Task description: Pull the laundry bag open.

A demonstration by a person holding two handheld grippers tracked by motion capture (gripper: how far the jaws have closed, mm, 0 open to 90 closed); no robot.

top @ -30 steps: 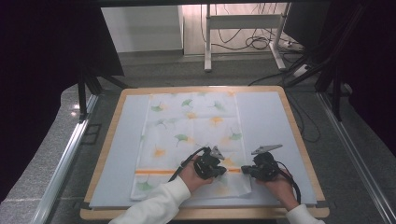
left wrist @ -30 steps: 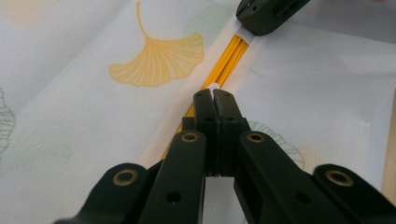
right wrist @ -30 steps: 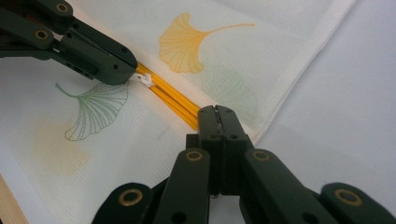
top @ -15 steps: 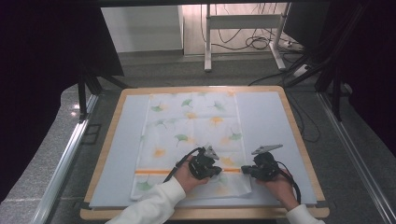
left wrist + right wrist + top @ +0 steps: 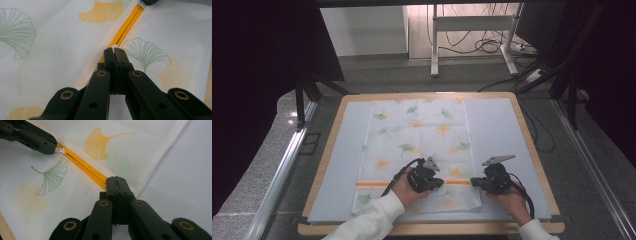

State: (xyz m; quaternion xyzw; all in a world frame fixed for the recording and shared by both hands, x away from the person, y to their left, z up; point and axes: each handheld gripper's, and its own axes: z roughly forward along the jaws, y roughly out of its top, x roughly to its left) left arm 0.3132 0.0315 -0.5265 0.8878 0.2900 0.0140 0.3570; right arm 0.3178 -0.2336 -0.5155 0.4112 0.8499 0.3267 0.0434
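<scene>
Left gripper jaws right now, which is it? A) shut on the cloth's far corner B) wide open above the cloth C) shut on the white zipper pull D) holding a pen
C: the left gripper is shut on the white zipper pull, on the orange zipper.

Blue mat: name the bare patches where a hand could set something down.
Two bare strips of the blue mat flank the ginkgo-print cloth: one toward the board's left wooden edge, a wider one on the right. Crowded at the orange zipper, where left gripper and right gripper work.
</scene>
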